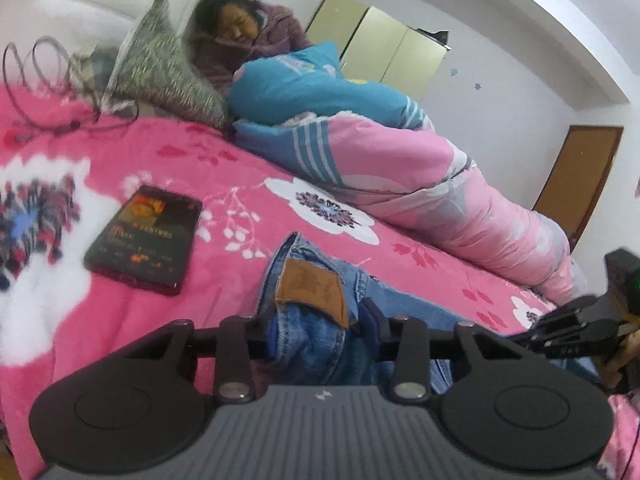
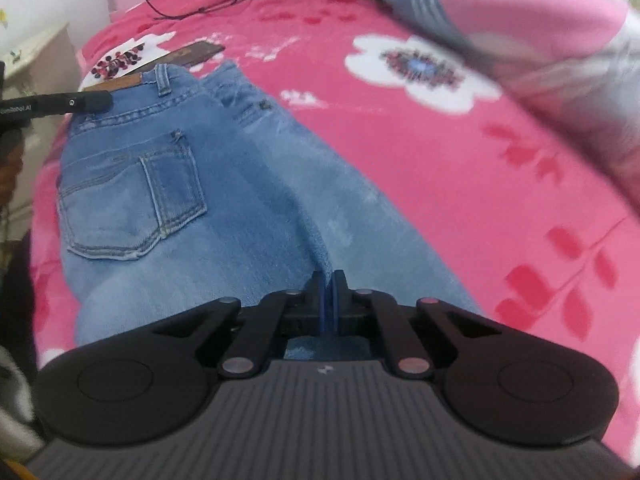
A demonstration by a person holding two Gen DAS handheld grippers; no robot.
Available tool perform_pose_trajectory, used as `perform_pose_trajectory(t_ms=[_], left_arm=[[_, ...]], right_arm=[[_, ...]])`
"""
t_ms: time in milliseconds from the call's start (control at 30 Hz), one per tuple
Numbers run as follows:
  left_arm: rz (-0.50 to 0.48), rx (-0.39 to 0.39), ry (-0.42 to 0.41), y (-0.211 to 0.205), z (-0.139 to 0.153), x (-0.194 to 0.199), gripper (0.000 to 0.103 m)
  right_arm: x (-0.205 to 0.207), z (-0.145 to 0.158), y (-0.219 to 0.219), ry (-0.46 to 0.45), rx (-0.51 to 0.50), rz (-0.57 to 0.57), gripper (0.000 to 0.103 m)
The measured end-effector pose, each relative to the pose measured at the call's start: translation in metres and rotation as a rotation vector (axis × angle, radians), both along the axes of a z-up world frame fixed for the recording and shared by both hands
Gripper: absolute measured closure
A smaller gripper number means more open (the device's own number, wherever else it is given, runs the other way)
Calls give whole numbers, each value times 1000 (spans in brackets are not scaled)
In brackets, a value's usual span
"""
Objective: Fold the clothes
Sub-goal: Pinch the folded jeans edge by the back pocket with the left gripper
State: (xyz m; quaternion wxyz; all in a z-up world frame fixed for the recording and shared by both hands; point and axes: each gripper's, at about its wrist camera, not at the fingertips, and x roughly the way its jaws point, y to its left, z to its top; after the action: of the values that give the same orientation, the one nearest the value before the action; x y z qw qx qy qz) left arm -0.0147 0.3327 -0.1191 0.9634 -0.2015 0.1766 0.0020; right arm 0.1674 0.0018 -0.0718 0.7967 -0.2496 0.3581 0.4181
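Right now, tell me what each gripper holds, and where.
Left gripper: jeans at the waistband by the leather patch. Right gripper: shut, whether on denim is unclear.

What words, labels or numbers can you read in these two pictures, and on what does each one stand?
Left gripper's arm: small white lettering, partly cut off by the picture edge and too blurred to read surely.
Leather patch on the jeans: stamped marks, too blurred to read.
Phone screen: lines of small text, too blurred to read.
Small logo on the right gripper's body: a mark, no words.
Nothing else carries text.
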Motion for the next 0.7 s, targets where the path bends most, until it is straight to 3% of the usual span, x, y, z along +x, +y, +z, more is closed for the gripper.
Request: perform_pose_trajectory(t_ms=[167, 267, 300, 333, 500, 600, 700], left_arm=[[-19, 95, -46, -14, 16, -1, 67], [-32, 102, -68, -16, 22, 4, 70], [-37, 101, -74, -17, 23, 6, 79], [-38, 98, -69, -16, 22, 9, 79], [-17, 75, -14, -8, 7, 22, 83], [-16, 74, -36, -7, 11, 19, 85], [-25, 86, -85, -8, 26, 16, 85]], right_arm=[[-8, 25, -1, -123, 9, -17, 102], [-4, 38, -2, -182, 13, -27, 102], [-2, 41, -2, -200, 13, -30, 102], [1, 43, -2, -212, 9, -35, 102], [16, 20, 4, -223, -43, -39, 102], [20, 10, 11, -227, -57, -46, 102], [20, 24, 12, -253, -25, -53, 102]])
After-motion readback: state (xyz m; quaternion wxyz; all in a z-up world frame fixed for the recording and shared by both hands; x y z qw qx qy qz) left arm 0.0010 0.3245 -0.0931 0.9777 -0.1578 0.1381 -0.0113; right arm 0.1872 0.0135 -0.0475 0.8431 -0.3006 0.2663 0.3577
